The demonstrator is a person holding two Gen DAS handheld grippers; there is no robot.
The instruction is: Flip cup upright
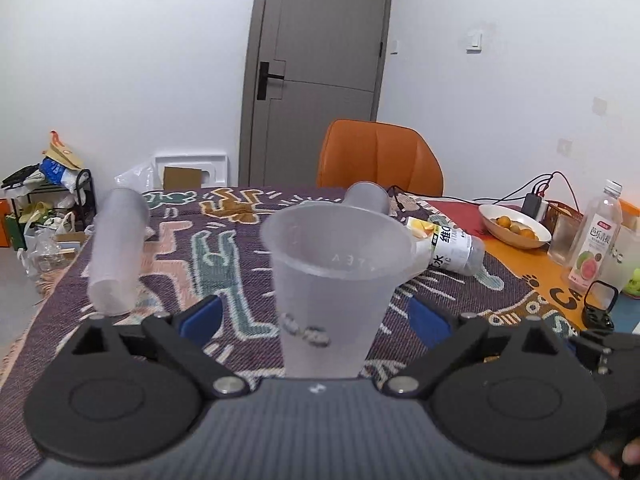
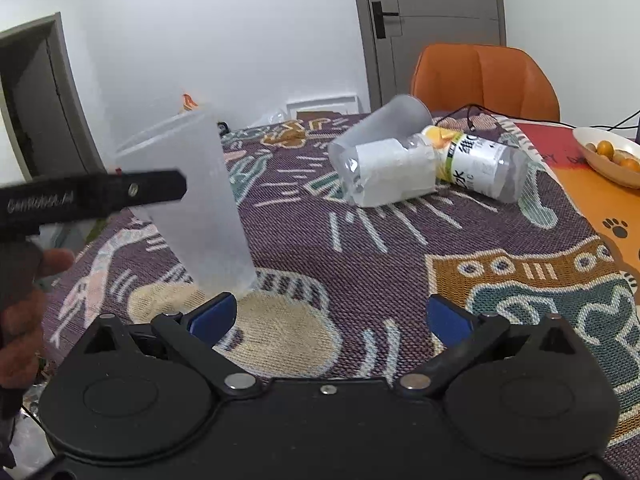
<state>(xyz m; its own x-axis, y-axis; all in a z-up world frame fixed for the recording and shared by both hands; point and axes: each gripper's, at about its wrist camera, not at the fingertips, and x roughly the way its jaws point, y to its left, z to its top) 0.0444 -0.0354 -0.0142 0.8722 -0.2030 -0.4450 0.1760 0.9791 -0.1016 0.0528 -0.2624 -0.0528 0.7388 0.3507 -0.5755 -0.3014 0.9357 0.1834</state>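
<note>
Well, the biggest thing before me is the table point(image 2: 360, 248) under its purple patterned cloth, with an orange chair point(image 1: 380, 156) pushed up to the far edge. The frosted cup point(image 1: 332, 264) I care about stands close to the near edge, toward the left side, base on the cloth and mouth up, so I judge the flip itself is done. It looks tipped in the right wrist view, but I take that for the lens. My left tongs point(image 1: 314, 318) sit level around its lower half with the jaws spread wide. The blue pads point(image 1: 202, 316) are clear of the wall on both sides, so the cup carries its own weight and I grip nothing. One black finger crosses in front of the cup in the right wrist view, which fits tongs that bracket it without pinching. I keep them low and square so the cup cannot be knocked if I draw back. A second cup point(image 1: 116, 248) stands by the left edge, and I cannot tell which end is up. A third cup point(image 2: 372, 148) lies on its side toward the far edge against a fallen bottle point(image 2: 484, 168), which seems to stop it rolling. A bowl point(image 1: 516, 228) of small orange fruit sits near the far right corner. My right tongs point(image 2: 330, 320) hang just above the cloth beside the upright cup, jaws fully apart and empty, ready to steady it.
</note>
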